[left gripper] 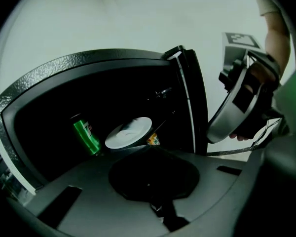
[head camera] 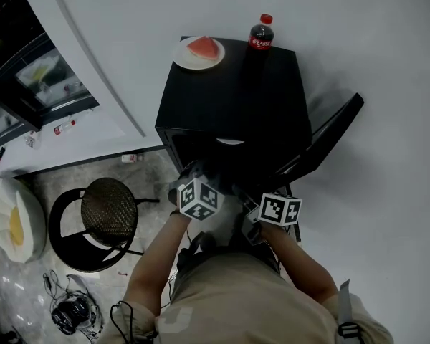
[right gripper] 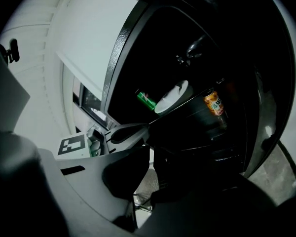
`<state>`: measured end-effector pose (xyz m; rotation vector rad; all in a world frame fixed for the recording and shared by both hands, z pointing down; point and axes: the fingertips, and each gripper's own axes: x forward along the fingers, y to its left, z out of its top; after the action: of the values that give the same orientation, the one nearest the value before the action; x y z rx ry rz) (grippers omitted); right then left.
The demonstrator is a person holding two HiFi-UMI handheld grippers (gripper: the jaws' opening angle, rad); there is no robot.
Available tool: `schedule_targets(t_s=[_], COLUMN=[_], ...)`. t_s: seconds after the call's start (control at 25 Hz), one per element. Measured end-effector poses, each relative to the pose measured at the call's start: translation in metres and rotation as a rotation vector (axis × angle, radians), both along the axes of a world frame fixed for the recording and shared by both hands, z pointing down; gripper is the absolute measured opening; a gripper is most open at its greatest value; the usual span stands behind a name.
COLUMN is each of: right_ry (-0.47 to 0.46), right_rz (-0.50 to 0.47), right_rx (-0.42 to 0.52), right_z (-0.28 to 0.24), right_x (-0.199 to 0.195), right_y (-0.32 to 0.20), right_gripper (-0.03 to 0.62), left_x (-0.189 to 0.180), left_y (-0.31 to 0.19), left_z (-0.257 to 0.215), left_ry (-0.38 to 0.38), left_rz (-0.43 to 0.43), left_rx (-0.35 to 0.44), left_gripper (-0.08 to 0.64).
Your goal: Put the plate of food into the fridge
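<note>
The fridge (head camera: 229, 99) is seen with its door (head camera: 333, 131) swung wide to the right, so that the shelf (right gripper: 197, 118) can be reached from the front. A white plate (left gripper: 129, 133) is found lying flat on that shelf, between a green can (left gripper: 86, 135) and an orange can (right gripper: 213, 102). Something pale seems to be carried on it, but it cannot be made out in the dark interior. A second one, the watermelon plate (head camera: 198, 53), is set on the fridge's top near a cola bottle (head camera: 260, 36), outside the cold.

The left claw (left gripper: 153, 186) is closed completely with nothing in it and is held just before the opening, clear of the shelf. The right claw (right gripper: 149, 167) is parted by a narrow gap, through which only floor (head camera: 147, 174) is seen, and nothing is held by it either. Both are kept low and close together in front of the fridge.

It is judged that the plate inside is the task's thing and has been delivered, which would explain why neither claw is loaded. The door is not yet shut. If the watermelon plate is meant instead, it is untouched.
</note>
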<state>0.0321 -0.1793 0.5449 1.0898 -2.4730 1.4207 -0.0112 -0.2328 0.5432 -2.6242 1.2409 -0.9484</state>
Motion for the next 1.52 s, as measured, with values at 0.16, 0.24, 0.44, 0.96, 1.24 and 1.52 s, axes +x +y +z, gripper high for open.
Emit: schedule_targets(t_s=[0.16,0.24,0.44,0.96,1.24,1.52], right_ry=[0.037,0.047,0.082,0.142,0.225,0.272], right_rz=[-0.039,-0.054,-0.075,-0.112,-0.121,-0.114], right_rx=[0.02,0.034,0.077,0.18,0.283,0.332], right_z=[0.0,-0.002,-0.008,-0.027,-0.038,-0.041], right_x=[-0.007,-0.01,-0.018,-0.031,-0.034,-0.033], right_y=[0.008,0.012,0.015,0.033,0.047,0.063], right_gripper=[0.035,0.035,0.035,0.035,0.035,0.035], left_x=[-0.007,-0.011,-0.018,-0.039,-0.048,-0.049], left_y=[0.013,0.021,0.033,0.067,0.081,0.098], left_z=[0.005,0.008,-0.001,-0.027,-0.043,-0.046], left_ry=[0.031,0.038,0.109,0.233,0.282,0.305], left_rz=[0.009,0.01,-0.006,-0.066,-0.097,-0.1], left_rx=[-0.064,-0.102,-0.095,-0.09,-0.037,-0.024], left_gripper=[0.011,0.011,0.011,0.011,0.011,0.011])
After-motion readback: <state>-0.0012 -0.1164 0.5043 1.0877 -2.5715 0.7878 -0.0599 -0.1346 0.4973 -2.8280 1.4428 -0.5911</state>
